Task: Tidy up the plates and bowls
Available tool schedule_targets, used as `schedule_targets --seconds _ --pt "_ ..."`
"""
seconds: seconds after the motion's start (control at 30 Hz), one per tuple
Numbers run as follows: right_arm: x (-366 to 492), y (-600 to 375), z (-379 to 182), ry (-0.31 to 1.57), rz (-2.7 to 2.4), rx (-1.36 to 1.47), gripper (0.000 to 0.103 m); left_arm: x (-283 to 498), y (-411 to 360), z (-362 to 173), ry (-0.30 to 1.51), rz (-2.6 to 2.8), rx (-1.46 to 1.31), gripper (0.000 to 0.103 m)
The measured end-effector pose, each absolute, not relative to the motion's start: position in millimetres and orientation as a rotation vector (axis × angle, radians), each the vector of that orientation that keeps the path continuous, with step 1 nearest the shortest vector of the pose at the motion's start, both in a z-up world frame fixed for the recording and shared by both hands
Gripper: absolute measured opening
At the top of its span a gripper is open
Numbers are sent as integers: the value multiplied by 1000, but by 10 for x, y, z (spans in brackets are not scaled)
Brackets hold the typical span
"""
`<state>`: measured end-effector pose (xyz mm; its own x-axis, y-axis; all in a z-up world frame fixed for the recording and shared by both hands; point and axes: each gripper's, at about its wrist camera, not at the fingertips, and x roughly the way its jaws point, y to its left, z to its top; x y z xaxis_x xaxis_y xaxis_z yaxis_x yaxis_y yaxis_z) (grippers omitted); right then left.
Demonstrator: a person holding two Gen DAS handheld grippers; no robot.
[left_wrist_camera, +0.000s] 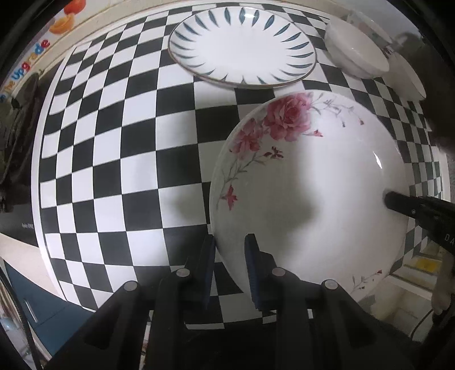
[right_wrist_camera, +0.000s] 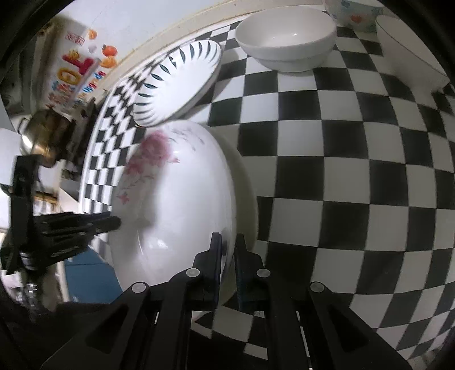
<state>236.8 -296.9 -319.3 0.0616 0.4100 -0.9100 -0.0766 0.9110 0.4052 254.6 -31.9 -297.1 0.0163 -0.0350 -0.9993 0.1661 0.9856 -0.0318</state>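
A large white plate with pink roses [left_wrist_camera: 312, 176] is held over the checkered table [left_wrist_camera: 113, 142] by both grippers. My left gripper [left_wrist_camera: 231, 244] is shut on its near-left rim, one finger under and one over. My right gripper [right_wrist_camera: 228, 239] is shut on the opposite rim of the rose plate [right_wrist_camera: 182, 199]; its fingertips [left_wrist_camera: 389, 200] show at the plate's right edge in the left wrist view. A shadow lies on the cloth beside the plate. Beyond it sit a plate with blue leaf marks [left_wrist_camera: 241, 45] and a white bowl [left_wrist_camera: 355, 51].
More crockery stands at the table's far side: a second white bowl [right_wrist_camera: 409, 51] and a patterned cup [right_wrist_camera: 355, 14]. The table's left edge [left_wrist_camera: 39, 170] drops to a blue cabinet [left_wrist_camera: 42, 298]. A brass kettle [right_wrist_camera: 45, 136] stands past that edge.
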Motion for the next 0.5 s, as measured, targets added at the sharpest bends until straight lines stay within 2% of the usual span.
schedule_targets --seconds 0.5 --pt "2403 -2823 -3162 1529 315 189 16 2573 -230 -2977 1569 -161 68 19"
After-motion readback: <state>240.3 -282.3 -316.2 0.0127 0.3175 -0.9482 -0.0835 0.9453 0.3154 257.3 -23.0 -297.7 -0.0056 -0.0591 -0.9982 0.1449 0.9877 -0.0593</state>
